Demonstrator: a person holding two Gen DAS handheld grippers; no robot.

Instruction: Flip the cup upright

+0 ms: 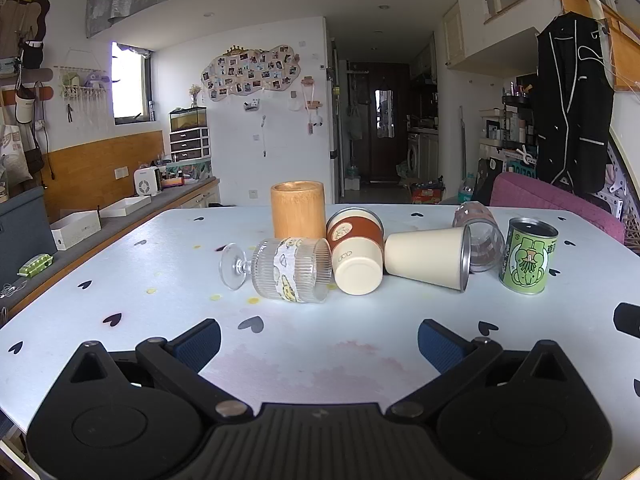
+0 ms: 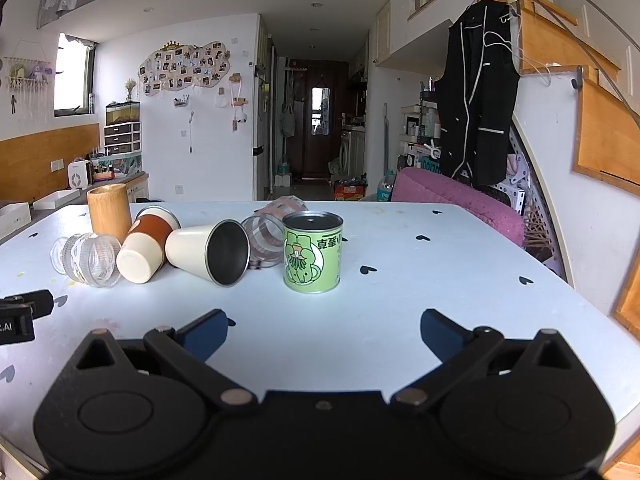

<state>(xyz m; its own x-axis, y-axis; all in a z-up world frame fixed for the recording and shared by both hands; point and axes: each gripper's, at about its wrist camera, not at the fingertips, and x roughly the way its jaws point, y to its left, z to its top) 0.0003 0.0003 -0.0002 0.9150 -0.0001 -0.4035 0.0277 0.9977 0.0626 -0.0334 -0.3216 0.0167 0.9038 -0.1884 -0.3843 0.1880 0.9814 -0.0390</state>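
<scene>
Several cups lie on their sides in a row on the white table (image 1: 120,280): a ribbed stemmed glass (image 1: 288,270) (image 2: 90,258), a cream cup with a brown band (image 1: 354,256) (image 2: 146,246), a cream steel-lined tumbler (image 1: 428,258) (image 2: 208,252) and a clear glass with a reddish pattern (image 1: 482,242) (image 2: 272,240). A bamboo cup (image 1: 298,210) (image 2: 109,212) and a green printed can (image 1: 528,256) (image 2: 313,252) stand upright. My left gripper (image 1: 320,346) is open and empty, short of the row. My right gripper (image 2: 324,334) is open and empty, in front of the can.
A pink chair (image 2: 460,204) stands behind the table's far right edge. A counter with white boxes (image 1: 80,228) runs along the left. Part of the left gripper (image 2: 20,314) shows at the left edge of the right wrist view.
</scene>
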